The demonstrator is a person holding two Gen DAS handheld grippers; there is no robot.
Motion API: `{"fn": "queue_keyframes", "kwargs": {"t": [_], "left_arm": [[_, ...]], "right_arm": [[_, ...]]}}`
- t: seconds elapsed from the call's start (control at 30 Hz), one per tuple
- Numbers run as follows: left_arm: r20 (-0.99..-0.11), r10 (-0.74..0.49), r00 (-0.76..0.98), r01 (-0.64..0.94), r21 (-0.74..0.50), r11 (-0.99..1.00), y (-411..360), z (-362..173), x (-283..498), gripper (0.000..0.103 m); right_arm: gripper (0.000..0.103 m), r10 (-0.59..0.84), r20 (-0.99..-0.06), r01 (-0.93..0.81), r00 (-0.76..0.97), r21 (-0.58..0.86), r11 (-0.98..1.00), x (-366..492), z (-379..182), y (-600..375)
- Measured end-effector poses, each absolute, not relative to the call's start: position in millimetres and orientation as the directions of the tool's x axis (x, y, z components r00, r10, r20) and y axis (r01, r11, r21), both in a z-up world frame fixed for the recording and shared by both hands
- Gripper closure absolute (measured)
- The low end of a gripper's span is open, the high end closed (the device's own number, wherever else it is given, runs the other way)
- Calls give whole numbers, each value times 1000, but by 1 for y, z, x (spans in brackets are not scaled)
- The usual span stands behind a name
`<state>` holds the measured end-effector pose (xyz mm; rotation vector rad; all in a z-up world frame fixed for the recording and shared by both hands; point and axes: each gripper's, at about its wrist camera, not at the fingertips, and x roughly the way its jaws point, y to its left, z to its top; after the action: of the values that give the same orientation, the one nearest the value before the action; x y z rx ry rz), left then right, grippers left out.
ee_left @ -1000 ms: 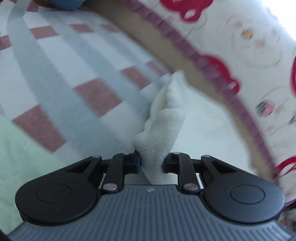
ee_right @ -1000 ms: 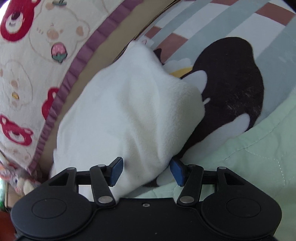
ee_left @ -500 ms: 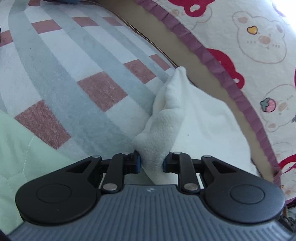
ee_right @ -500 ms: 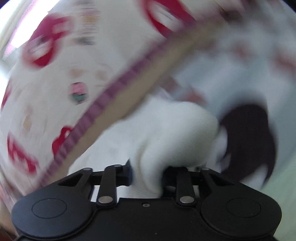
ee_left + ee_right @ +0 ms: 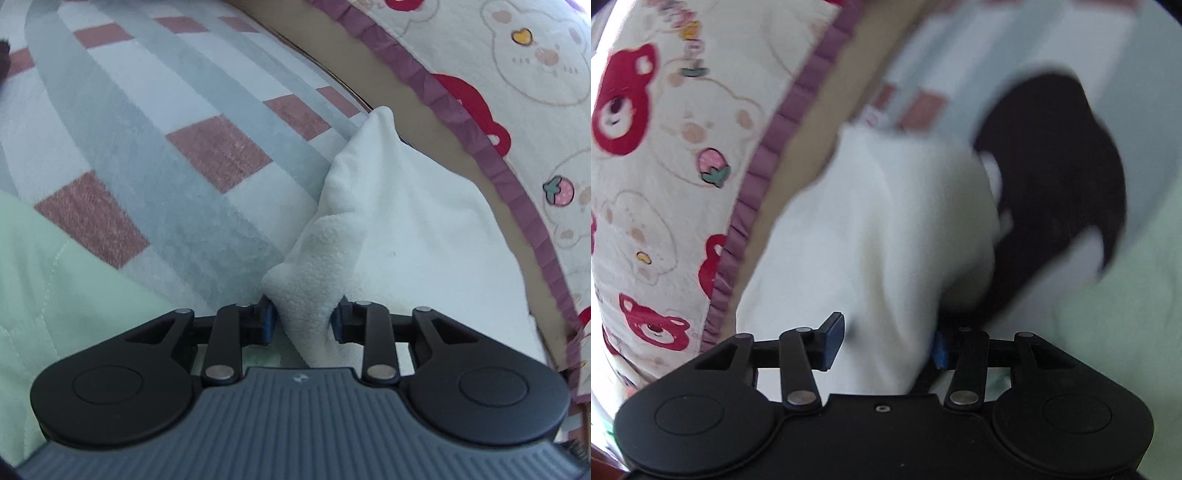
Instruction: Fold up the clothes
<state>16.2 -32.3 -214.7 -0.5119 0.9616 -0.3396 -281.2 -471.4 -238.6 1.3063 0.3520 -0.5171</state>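
A white fleece garment [image 5: 406, 229] lies bunched on the bed against a bear-print cushion. A thick fold of it stands between the fingers of my left gripper [image 5: 303, 321], whose jaws are opening; the blue pads sit just off the fold's sides. In the right wrist view the same white garment [image 5: 886, 221] is blurred. A lobe of it runs down between the fingers of my right gripper [image 5: 886, 345], whose jaws are also opening. The left pad [image 5: 833, 341] there stands apart from the cloth; the right pad is half hidden behind it.
The sheet [image 5: 166, 110] has grey bands and pink squares. A pale green quilt [image 5: 44, 277] covers the near side. The bear-print cushion [image 5: 665, 147] with a purple frill and a tan strip [image 5: 424, 122] borders the garment. A dark brown and white item [image 5: 1052, 166] lies beside it.
Both grippers' jaws stand wider than half a second ago, when each pinched the white fleece. The right gripper has swung back; its view again shows the dark item and green quilt.
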Motion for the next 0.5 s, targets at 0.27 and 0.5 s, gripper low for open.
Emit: {"fn": "queue_keyframes", "kwargs": {"t": [0.27,0.5], "left_arm": [[-594,-643,484,-15,-740,672,-18,-222,35,40],[-597,-576,558,161,-603,781,-47,-188,34,84]], "right_arm": [[44,-312,-498,569,809,798,199,-247,-247,-474],[70,-241,-474,530,847,783,326,-242,-221,-502]]}}
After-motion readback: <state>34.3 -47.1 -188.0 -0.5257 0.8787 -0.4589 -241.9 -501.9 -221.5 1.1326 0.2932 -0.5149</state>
